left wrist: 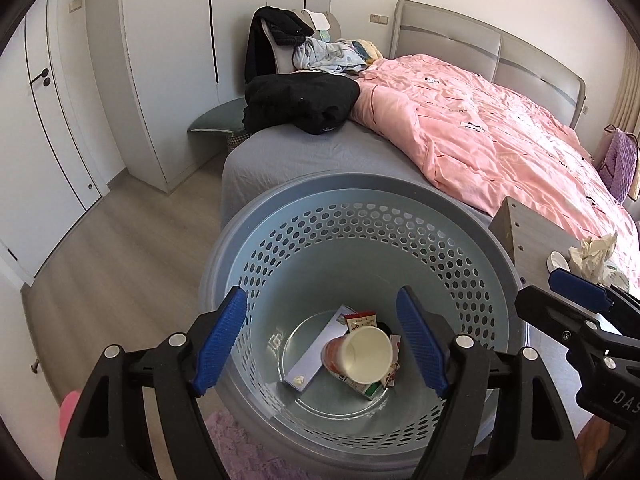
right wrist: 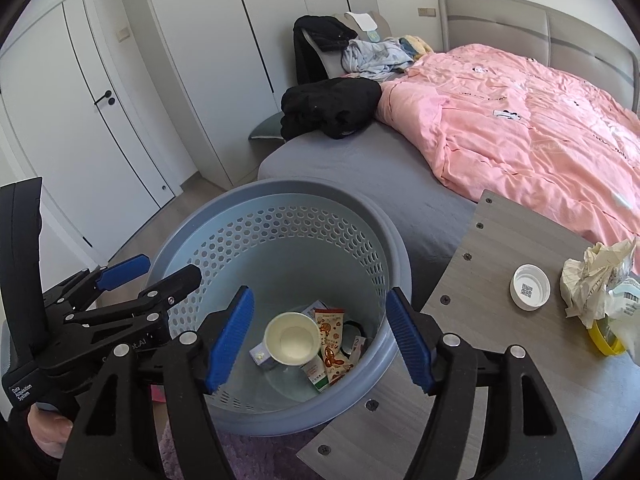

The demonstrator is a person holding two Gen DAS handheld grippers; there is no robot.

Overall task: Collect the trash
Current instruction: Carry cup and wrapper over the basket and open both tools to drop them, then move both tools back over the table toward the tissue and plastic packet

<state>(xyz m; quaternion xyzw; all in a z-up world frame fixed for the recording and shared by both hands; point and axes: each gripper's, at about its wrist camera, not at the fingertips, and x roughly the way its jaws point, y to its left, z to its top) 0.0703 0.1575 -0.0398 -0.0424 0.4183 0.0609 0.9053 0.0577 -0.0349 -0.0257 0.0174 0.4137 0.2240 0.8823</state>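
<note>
Both grippers poised above the basket, left gripper [left wrist: 320,344] and right gripper [right wrist: 320,340] alike with fingers [left wrist: 222,340] spread and nothing between them. Judged a moment just after a drop, with both hands free for the next pick.

Directly below, inside the perforated blue basket [right wrist: 280,196]: a paper cup [right wrist: 292,343] lying mouth-up against a snack wrapper [right wrist: 331,344], a small carton [right wrist: 316,376] and a flat white box [left wrist: 316,352]. Collected already, all resting on the basket floor.

Just beside the basket, on the right, a grey wood-grain desk [right wrist: 460,320] carrying what is left: a white bottle cap [right wrist: 530,287] lying open side up, and further right a crumpled tissue [right wrist: 592,276] touching a plastic bottle or bag with a yellow ring [right wrist: 604,340], partly cut off at the frame edge.

Beyond, a bed with pink quilt [right wrist: 520,128] and dark clothes [right wrist: 332,108] piled at its corner; no trash evident there.

Next move, by the look of it: swing the right gripper over the desk, lower around the cap or the tissue, close, carry back over the rim. Cap low and flat, so likely needing a pinch across its edge; tissue soft, easy to grab.
</note>
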